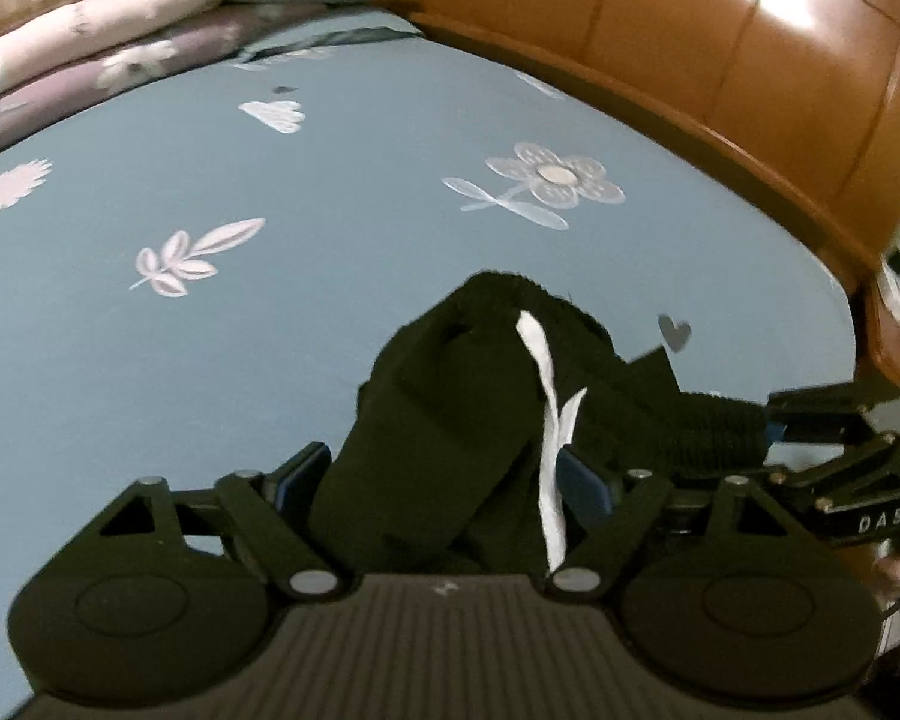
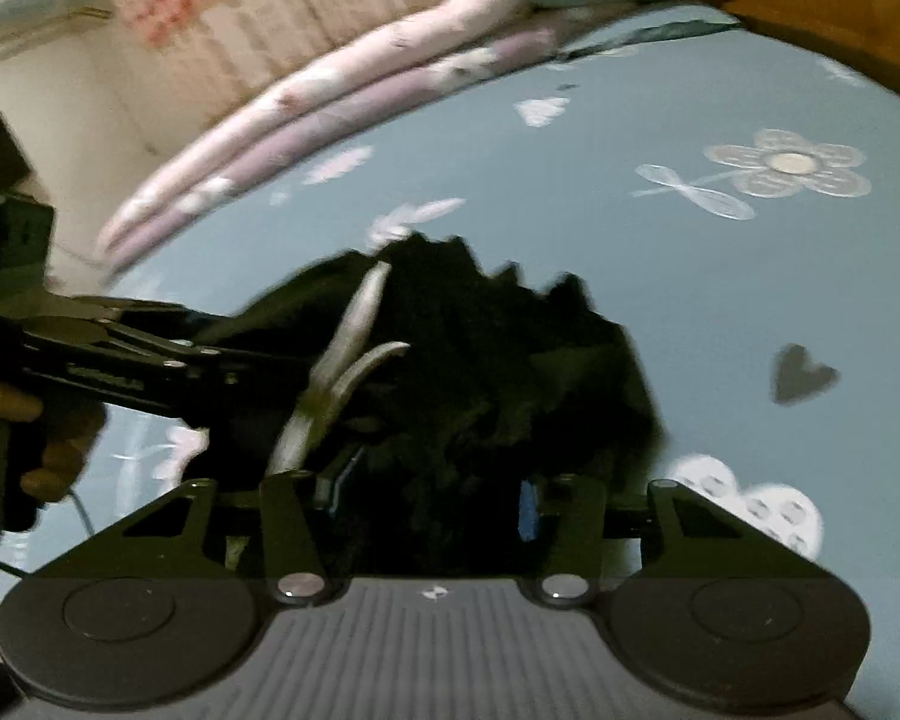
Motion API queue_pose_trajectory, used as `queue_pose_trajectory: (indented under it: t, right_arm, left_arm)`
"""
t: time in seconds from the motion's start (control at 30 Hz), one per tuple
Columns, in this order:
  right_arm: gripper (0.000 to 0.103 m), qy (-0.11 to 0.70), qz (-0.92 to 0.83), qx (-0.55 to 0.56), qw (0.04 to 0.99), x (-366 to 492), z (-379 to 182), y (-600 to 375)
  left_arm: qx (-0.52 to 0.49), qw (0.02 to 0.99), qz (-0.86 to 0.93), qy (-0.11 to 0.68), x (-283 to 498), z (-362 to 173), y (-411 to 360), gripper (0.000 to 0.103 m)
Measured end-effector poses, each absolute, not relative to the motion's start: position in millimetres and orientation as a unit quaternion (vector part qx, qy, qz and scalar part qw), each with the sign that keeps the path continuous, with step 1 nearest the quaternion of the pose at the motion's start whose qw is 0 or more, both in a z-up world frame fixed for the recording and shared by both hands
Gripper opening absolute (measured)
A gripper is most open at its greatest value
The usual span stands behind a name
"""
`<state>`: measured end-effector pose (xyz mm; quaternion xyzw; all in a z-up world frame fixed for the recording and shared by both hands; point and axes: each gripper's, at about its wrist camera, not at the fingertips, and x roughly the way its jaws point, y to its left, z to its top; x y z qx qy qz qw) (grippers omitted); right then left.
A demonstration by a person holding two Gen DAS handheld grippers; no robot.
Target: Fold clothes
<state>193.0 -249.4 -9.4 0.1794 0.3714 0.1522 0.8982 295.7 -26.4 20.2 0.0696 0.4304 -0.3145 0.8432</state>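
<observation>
Both grippers pinch the black knit garment (image 1: pixel 444 420), bunched up above the blue flowered sheet (image 1: pixel 210 360). The left gripper (image 1: pixel 444 474) holds it by the white drawstring (image 1: pixel 549 420); the right gripper (image 2: pixel 432 492) is close beside. A small pinch could slip, so the cloth might drop crumpled.

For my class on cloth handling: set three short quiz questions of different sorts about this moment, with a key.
1. True or false: the black garment sits between the fingers of the left tool.
2. What colour is the drawstring hanging from the garment? A red, B white, C green.
3. Fill in: the bedsheet is blue, printed with pale ____ and leaves.

Key
1. True; the right tool also has the dark cloth between its fingers.
2. B.
3. Flowers.
</observation>
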Motion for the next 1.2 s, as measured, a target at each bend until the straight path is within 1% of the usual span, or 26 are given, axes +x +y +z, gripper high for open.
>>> queue_pose_trajectory:
  t: [0.07, 0.13, 0.17, 0.2, 0.23, 0.4, 0.47, 0.57, 0.77, 0.9, 1.0, 1.07, 1.17, 1.2]
  right_arm:
    - [0.048, 0.378, 0.167, 0.177, 0.893, 199, -14, -252]
    - [0.038, 0.387, 0.174, 0.184, 0.887, 203, -22, -257]
    - [0.036, 0.388, 0.177, 0.182, 0.886, 202, -21, -259]
    - [0.029, 0.385, 0.177, 0.174, 0.889, 200, -15, -261]
    - [0.026, 0.382, 0.177, 0.165, 0.892, 197, -9, -263]
    - [0.027, 0.369, 0.182, 0.138, 0.901, 187, 14, -273]
    - [0.032, 0.368, 0.182, 0.131, 0.902, 187, 18, -273]
    - [0.033, 0.367, 0.181, 0.135, 0.902, 191, 17, -276]
    - [0.050, 0.358, 0.237, 0.156, 0.890, 198, 17, -272]
    - [0.051, 0.371, 0.235, 0.159, 0.884, 223, 3, -274]
    - [0.058, 0.376, 0.238, 0.158, 0.882, 243, -4, -277]
    - [0.060, 0.377, 0.233, 0.151, 0.884, 257, -5, -279]
    - [0.071, 0.372, 0.246, 0.168, 0.879, 275, -6, -284]
    - [0.078, 0.376, 0.251, 0.173, 0.875, 282, -8, -285]
  left_arm:
    - [0.059, 0.846, -0.304, 0.433, 296, 21, -27, 0.082]
    - [0.055, 0.849, -0.296, 0.434, 296, 22, -29, 0.082]
    - [0.053, 0.850, -0.292, 0.436, 295, 22, -31, 0.083]
    - [0.052, 0.851, -0.288, 0.437, 295, 22, -33, 0.083]
    - [0.054, 0.852, -0.285, 0.436, 294, 23, -34, 0.083]
    - [0.057, 0.854, -0.283, 0.433, 291, 28, -43, 0.086]
    - [0.064, 0.852, -0.286, 0.434, 290, 26, -47, 0.088]
    - [0.074, 0.849, -0.281, 0.441, 291, 19, -52, 0.088]
    - [0.071, 0.846, -0.278, 0.449, 292, 12, -51, 0.088]
    - [0.067, 0.847, -0.281, 0.446, 290, 12, -48, 0.088]
    - [0.064, 0.848, -0.283, 0.443, 288, 12, -47, 0.088]
    - [0.062, 0.849, -0.285, 0.441, 287, 12, -46, 0.088]
    - [0.059, 0.850, -0.287, 0.439, 286, 12, -44, 0.088]
    - [0.058, 0.850, -0.287, 0.438, 285, 12, -44, 0.088]
